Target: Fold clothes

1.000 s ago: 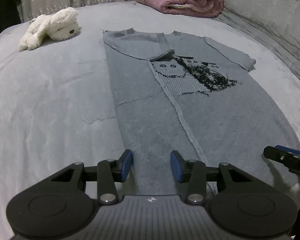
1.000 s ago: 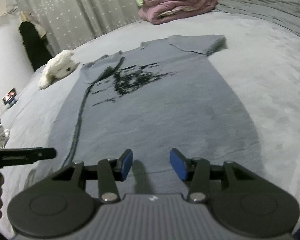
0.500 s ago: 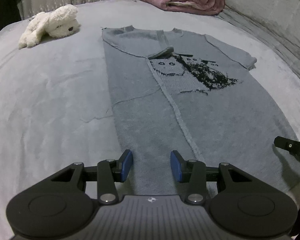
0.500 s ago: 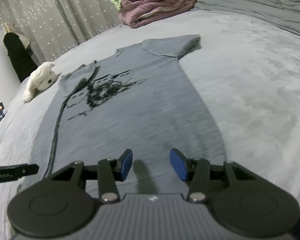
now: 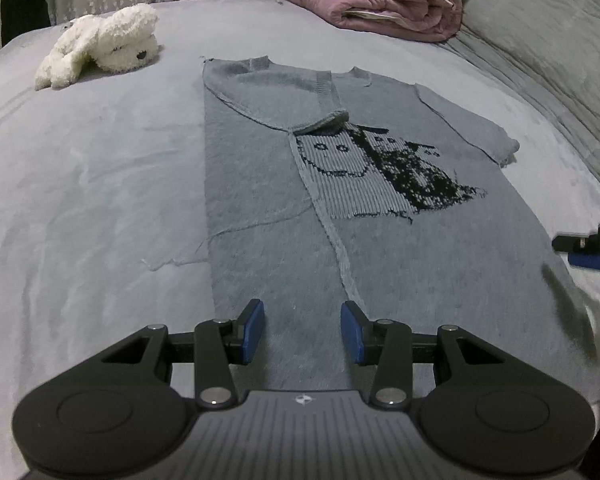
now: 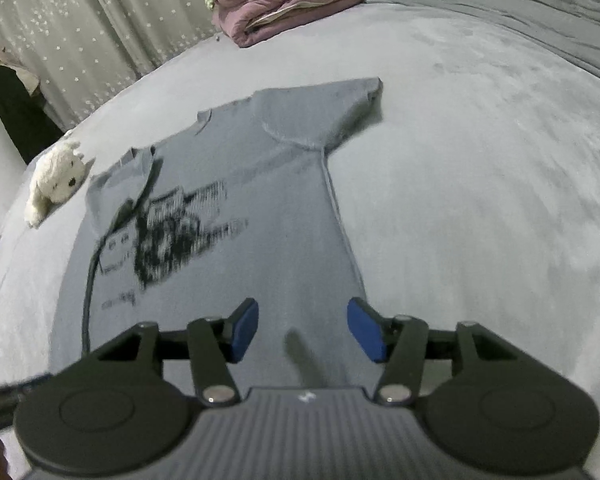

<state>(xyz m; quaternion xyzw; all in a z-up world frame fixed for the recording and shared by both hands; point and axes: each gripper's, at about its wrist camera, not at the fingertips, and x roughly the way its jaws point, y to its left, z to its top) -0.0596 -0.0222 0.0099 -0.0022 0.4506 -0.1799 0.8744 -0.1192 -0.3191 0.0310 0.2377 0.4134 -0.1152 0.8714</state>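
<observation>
- My right tool [image 6: 302,330] has swung over a second toward the sweater's [image 5: 380,248] right side seam, near its bottom hem; jaws wide apart, holding nothing.
- My left tool [image 5: 302,330] has hardly shifted, gaping and empty over the hem.
- The sweater lies flat mid-bed [image 5: 92,200], left side folded inward, right sleeve [image 6: 332,112] spread out.
- I judge the right-side fold comes next.

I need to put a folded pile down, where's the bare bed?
Bare bedcover lies right of the grey T-shirt, and left of it, below the plush toy. The far edge is crowded by the purple comforter.
</observation>
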